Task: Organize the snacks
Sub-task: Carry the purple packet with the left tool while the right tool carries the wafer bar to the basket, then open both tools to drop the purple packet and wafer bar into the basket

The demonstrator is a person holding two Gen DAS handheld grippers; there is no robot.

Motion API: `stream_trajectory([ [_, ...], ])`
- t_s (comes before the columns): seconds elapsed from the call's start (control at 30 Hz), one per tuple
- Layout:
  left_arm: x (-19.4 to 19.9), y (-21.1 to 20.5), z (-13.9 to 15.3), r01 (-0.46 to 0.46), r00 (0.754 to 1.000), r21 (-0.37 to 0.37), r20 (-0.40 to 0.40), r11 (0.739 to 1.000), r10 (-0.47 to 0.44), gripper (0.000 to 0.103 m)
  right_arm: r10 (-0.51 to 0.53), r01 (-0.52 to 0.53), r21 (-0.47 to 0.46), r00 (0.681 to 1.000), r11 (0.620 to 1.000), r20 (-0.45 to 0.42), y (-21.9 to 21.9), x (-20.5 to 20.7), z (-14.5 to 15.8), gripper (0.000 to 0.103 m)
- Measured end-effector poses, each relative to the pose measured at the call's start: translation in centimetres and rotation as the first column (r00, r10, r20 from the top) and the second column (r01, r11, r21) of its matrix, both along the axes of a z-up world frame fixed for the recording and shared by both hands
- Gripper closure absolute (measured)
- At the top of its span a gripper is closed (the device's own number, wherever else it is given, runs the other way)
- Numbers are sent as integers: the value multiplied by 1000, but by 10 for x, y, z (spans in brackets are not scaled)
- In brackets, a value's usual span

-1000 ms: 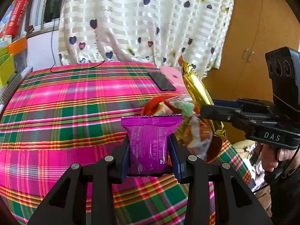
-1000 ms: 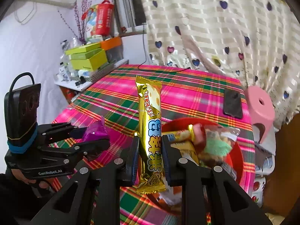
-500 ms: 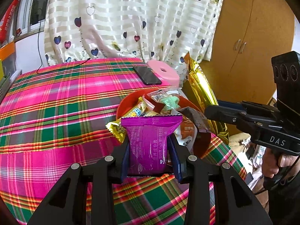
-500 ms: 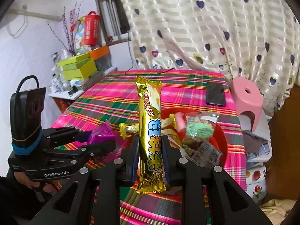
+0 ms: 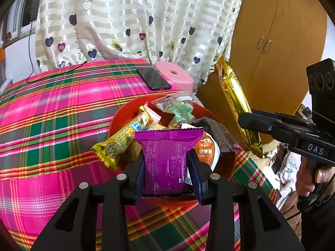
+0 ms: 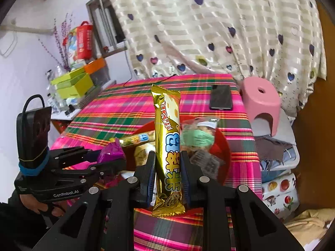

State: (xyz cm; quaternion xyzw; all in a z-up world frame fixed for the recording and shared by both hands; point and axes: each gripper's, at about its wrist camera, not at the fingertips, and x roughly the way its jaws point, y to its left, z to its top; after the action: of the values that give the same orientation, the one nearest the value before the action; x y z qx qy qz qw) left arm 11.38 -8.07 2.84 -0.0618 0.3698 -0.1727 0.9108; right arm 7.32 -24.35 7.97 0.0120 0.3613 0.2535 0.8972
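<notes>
My left gripper (image 5: 166,163) is shut on a purple snack packet (image 5: 165,156), held upright just above the near rim of a red bowl (image 5: 119,119) piled with several snacks. My right gripper (image 6: 167,165) is shut on a long gold snack bar (image 6: 167,142), held upright over the bowl's near side (image 6: 222,144). In the left wrist view the gold bar (image 5: 236,102) stands to the right of the bowl. In the right wrist view the left gripper with the purple packet (image 6: 111,152) is at the left of the bowl.
The table has a pink plaid cloth (image 5: 52,115). A black phone (image 5: 153,79) lies behind the bowl. A pink stool (image 6: 261,102) stands beyond the table's right edge. Green boxes (image 6: 73,83) sit on a shelf at the far left. A heart-print curtain hangs behind.
Both grippers have moved back and to the right with their snacks, so the red bowl now sits more centred under them. Both stay shut.
</notes>
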Motion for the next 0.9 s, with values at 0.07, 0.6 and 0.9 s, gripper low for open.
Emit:
stream_trajectory([
  [0.07, 4, -2, -3, 4, 1000, 4, -1, 1000, -4, 64, -13, 13, 9, 1000, 1000, -8, -4, 4, -4, 83],
  [0.6, 11, 12, -5, -17, 998, -38, 60, 999, 19, 42, -33, 35, 47, 998, 998, -57, -2, 29, -20, 83],
  [0.9, 0, 25, 4, -47, 995, -57, 85, 997, 51, 42, 51, -55, -114, 998, 992, -33, 31, 54, -19, 83],
])
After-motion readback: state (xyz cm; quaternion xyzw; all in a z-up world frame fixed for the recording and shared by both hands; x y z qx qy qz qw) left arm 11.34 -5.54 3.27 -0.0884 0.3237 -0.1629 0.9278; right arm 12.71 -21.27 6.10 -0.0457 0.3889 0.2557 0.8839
